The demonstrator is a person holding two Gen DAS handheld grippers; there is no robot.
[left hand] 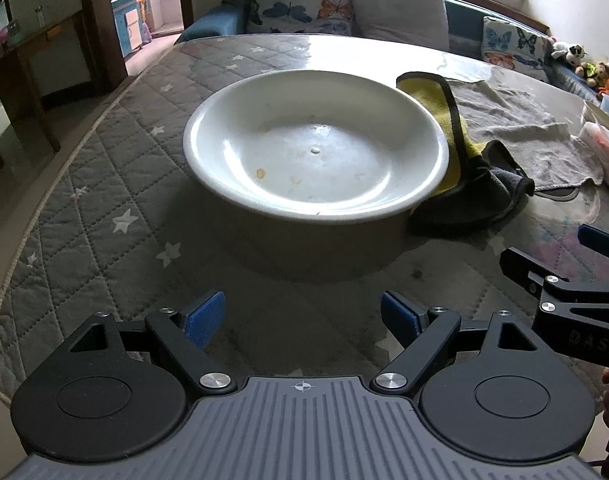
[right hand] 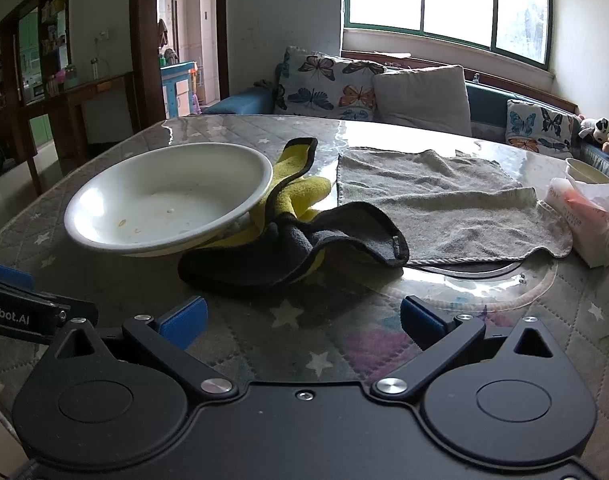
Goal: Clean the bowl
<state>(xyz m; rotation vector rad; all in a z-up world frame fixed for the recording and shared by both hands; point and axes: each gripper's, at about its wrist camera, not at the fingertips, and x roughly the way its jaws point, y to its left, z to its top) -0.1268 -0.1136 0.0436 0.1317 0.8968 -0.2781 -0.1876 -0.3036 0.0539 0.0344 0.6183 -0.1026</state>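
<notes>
A wide white bowl [left hand: 316,146] [right hand: 168,196] with a few yellowish food specks inside sits on the quilted table. A yellow and dark grey cloth [left hand: 464,172] [right hand: 300,232] lies crumpled against the bowl's right side, partly under its rim. My left gripper [left hand: 302,320] stands open above the table, short of the bowl, holding nothing. My right gripper [right hand: 302,322] is open too, just short of the cloth, empty. In the left wrist view the right gripper [left hand: 564,268] shows at the right edge. In the right wrist view part of the left gripper [right hand: 16,300] shows at the left edge.
A grey towel [right hand: 444,200] [left hand: 520,128] lies spread behind the cloth. A tissue pack [right hand: 588,216] and a small white bowl [right hand: 584,170] stand at the far right. The table [left hand: 104,184] has a glass top; a sofa with cushions [right hand: 336,84] lies beyond it.
</notes>
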